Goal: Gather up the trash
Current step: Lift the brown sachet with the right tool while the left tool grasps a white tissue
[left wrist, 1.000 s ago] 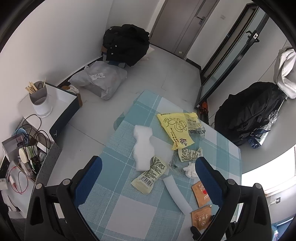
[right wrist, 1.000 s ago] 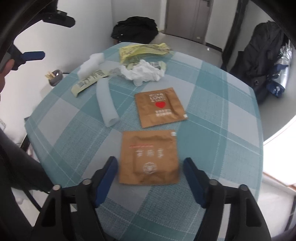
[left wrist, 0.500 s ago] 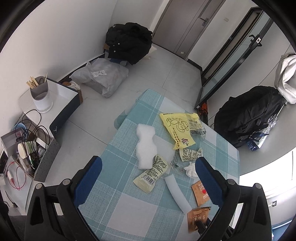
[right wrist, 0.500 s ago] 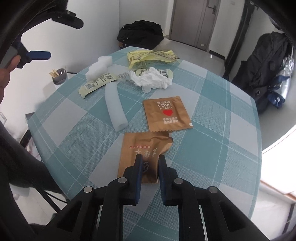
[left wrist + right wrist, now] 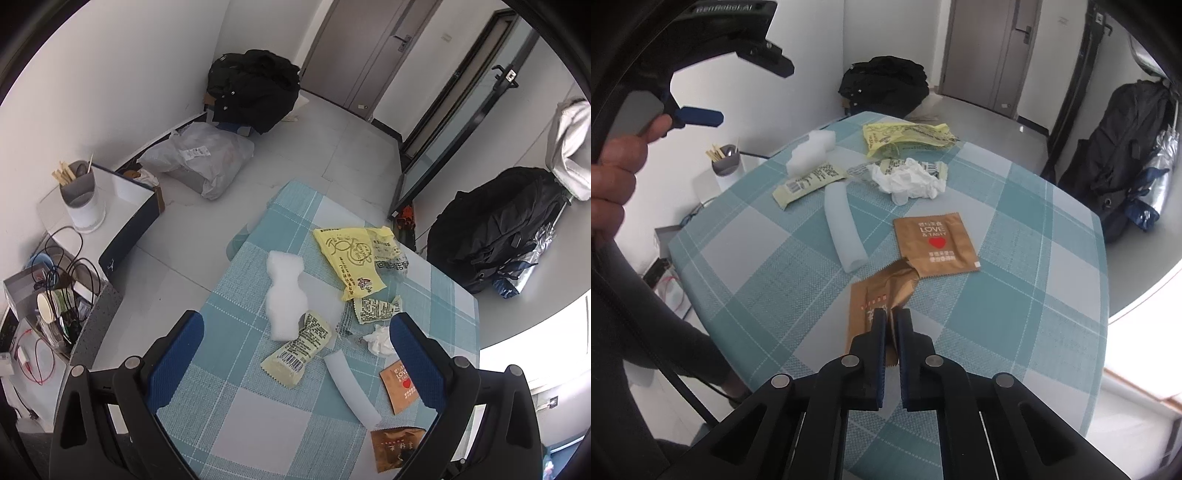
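A teal checked table carries scattered trash. My right gripper is shut on a brown foil packet, which is pinched and buckled between the pads at the table's near edge; the same packet shows in the left wrist view. Just beyond lies a second brown packet with a red heart. Further off are a white tube, a crumpled tissue, a pale snack wrapper, a white foam block and a yellow bag. My left gripper hangs open high above the table, holding nothing.
A person's hand grips the left tool at the left edge. On the floor lie a black bag, a grey sack and a black backpack. A white cabinet with a utensil cup stands left of the table.
The right gripper's fingers came together on the nearer brown packet, crumpling it and raising its far edge. The left gripper stayed where it was.
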Available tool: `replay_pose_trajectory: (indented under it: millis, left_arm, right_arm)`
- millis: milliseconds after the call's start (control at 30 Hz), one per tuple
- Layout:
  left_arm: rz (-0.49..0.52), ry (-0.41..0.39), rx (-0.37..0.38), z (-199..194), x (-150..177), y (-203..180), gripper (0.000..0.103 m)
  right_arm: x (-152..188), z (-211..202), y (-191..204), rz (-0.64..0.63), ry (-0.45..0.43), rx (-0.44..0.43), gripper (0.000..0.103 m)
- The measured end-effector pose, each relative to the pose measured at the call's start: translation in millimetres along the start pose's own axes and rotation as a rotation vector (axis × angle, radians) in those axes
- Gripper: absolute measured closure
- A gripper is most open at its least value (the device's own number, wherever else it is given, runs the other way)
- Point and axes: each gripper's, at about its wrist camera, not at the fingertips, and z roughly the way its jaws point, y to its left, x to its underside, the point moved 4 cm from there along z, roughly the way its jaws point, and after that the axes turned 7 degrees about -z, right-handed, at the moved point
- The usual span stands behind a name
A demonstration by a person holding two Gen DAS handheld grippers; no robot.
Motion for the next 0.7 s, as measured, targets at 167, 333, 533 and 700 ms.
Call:
replay_pose_trajectory:
  millis: [167, 333, 533, 700]
  left_arm:
    - [0.083, 0.004, 0.002, 3.6, 5.8, -18.0, 0.004]
    - [0.166, 0.047, -0.007, 18.0, 17.9, -36.9, 0.004]
    - [0.281, 0.130, -0.035, 48.1, 35.9, -61.4, 0.004]
    - [0.329, 0.172, -0.082, 67.4, 39.3, -75.1, 0.004]
  right_arm:
    - [0.8, -13.7, -20.4, 0.092, -0.023, -0.027, 0.099]
    - [3.6, -37.1, -48.3, 0.156, -0.073, -0.008, 0.099]
    - [8.0, -58.4, -70.7, 0.190, -0.126, 0.014, 0.099]
    - [13.0, -60.9, -78.7, 0.205, -0.130, -0.004, 0.099]
